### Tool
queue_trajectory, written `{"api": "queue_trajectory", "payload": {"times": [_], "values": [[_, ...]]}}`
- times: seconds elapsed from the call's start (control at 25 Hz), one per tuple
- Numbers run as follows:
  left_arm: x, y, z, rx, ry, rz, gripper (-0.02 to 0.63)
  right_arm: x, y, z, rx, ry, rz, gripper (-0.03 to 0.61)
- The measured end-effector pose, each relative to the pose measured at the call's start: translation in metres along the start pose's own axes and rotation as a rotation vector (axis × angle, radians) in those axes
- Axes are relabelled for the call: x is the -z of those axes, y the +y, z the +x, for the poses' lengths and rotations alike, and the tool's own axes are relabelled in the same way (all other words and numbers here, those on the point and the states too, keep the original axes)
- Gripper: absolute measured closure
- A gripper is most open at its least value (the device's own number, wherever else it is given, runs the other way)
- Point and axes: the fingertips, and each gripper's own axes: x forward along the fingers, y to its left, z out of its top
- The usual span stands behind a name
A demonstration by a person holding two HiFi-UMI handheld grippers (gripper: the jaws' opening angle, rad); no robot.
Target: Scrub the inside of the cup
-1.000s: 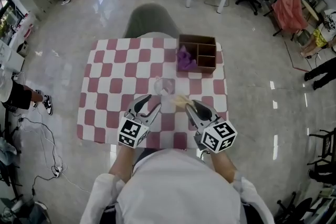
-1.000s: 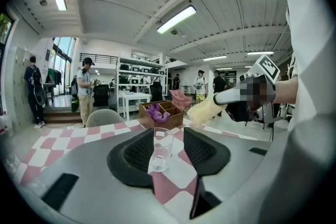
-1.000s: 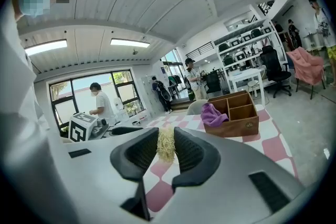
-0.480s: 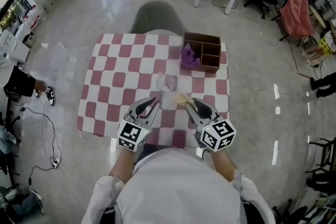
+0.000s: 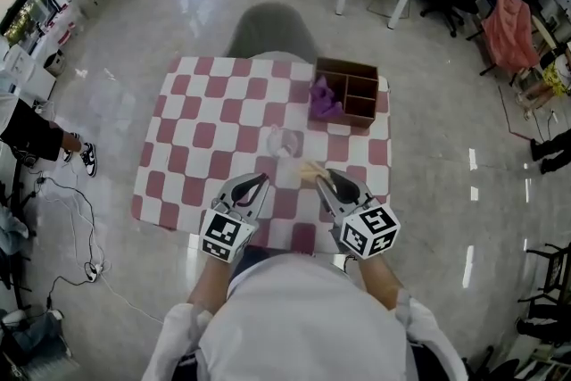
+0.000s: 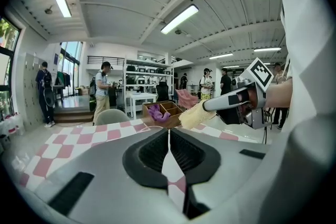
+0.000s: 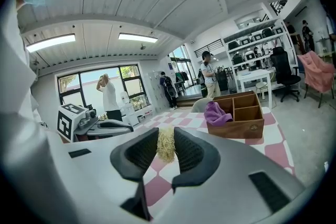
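Note:
A clear cup (image 5: 284, 141) stands upright on the red-and-white checkered table (image 5: 196, 138), just beyond both grippers. My left gripper (image 5: 258, 181) hovers near the front edge, below and left of the cup. Its jaws have just been closing and now meet with nothing between them (image 6: 168, 136). My right gripper (image 5: 323, 178) is shut on a straw-coloured scrubber (image 5: 310, 170), whose tuft pokes out toward the cup. The scrubber (image 7: 166, 145) sits pinched between the right pads. It also shows as a pale bundle (image 6: 197, 115) in the left gripper view.
A wooden divided box (image 5: 346, 92) stands at the table's far right with a purple cloth (image 5: 321, 98) in its left compartment. A grey chair (image 5: 268, 36) is tucked in behind the table. People stand farther back in the room.
The left gripper's jaws went from open to closed on nothing. The right gripper and scrubber kept their place, and the cup did not move.

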Motion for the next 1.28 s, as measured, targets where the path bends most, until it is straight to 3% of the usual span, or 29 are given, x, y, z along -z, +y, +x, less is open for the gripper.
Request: {"api": "queue_trajectory", "payload": {"times": [1.28], "values": [[-0.013, 0.015, -0.009, 0.0, -0.008, -0.028, 0.575, 0.002, 0.0, 0.013, 0.04, 0.028, -0.054, 0.476]]}}
